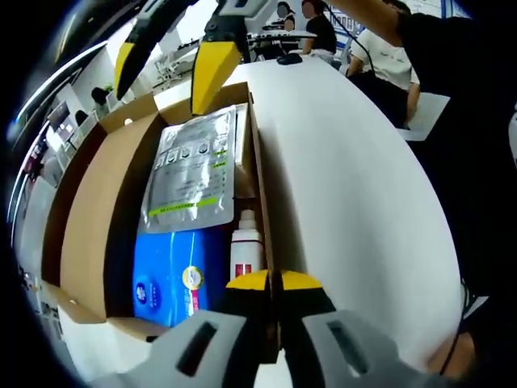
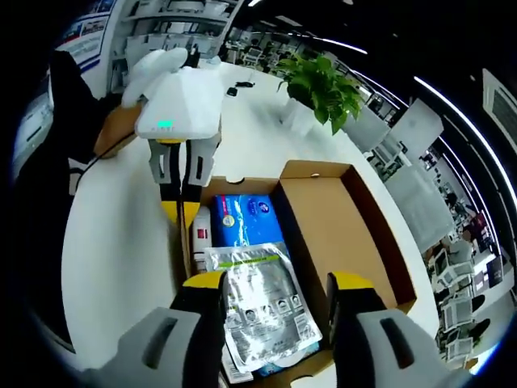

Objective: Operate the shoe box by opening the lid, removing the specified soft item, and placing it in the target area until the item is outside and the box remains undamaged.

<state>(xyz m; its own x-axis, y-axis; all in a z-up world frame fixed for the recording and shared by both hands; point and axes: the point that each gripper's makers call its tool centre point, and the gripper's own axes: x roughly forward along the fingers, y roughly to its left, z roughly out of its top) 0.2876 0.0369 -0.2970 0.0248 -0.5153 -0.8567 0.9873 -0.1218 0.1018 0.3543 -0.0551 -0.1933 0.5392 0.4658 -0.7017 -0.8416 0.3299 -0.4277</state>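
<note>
Bright ceiling strip lights lit both views evenly. The white tabletop glared, the silver pouch showed sheen, and fisheye distortion bent and blurred the edges.

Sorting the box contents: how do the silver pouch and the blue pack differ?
The silver pouch is shiny grey with a green stripe; the blue pack is bright blue with a round logo. The pouch lies on top, overlapping the pack's edge. Both lie flat in the open cardboard box.
</note>
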